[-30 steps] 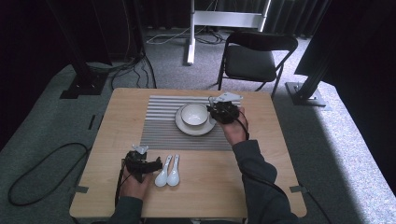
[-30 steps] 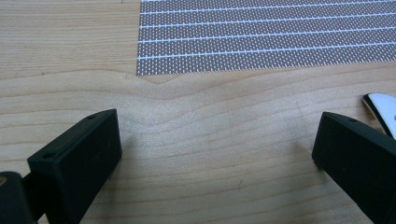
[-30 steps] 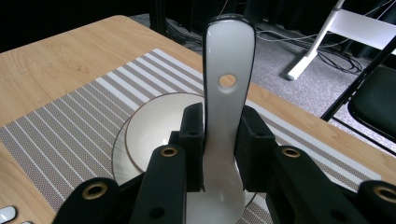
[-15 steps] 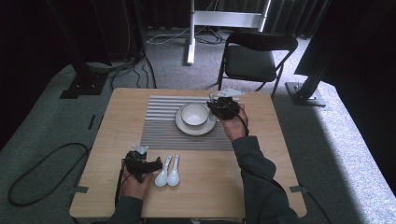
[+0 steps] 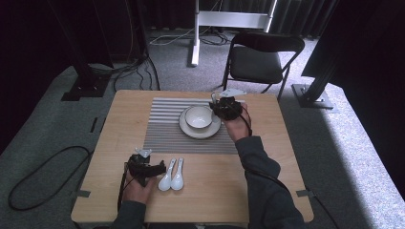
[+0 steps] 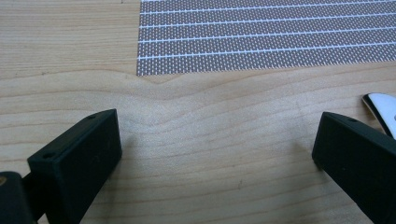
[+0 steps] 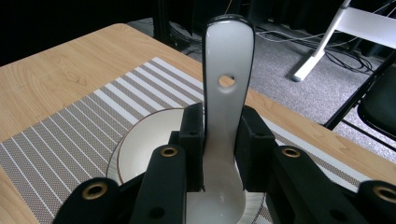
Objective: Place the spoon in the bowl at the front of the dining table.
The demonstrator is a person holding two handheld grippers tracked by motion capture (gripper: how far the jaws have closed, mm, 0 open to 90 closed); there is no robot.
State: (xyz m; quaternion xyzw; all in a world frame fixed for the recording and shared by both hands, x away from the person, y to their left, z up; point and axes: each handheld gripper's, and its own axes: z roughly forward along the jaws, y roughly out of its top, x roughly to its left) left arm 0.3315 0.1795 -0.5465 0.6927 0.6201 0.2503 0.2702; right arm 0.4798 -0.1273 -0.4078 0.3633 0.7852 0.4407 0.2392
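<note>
One spoon (image 7: 227,93) sits clamped in the right gripper (image 5: 226,108), carried slightly nearer over the bowl (image 5: 198,117); two spoons (image 5: 171,174) wait beside the wide-open, empty left gripper (image 5: 143,167).

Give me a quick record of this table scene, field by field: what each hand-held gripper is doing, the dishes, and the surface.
right hand-held gripper: shut on a white spoon, handle sticking out past the jaws, above the bowl
left hand-held gripper: open, nothing between the jaws, low over the table
bowl: white, sitting on a plate
placemat: striped, under the plate
spare spoons: two, white, side by side beside the left hand-held gripper
</note>
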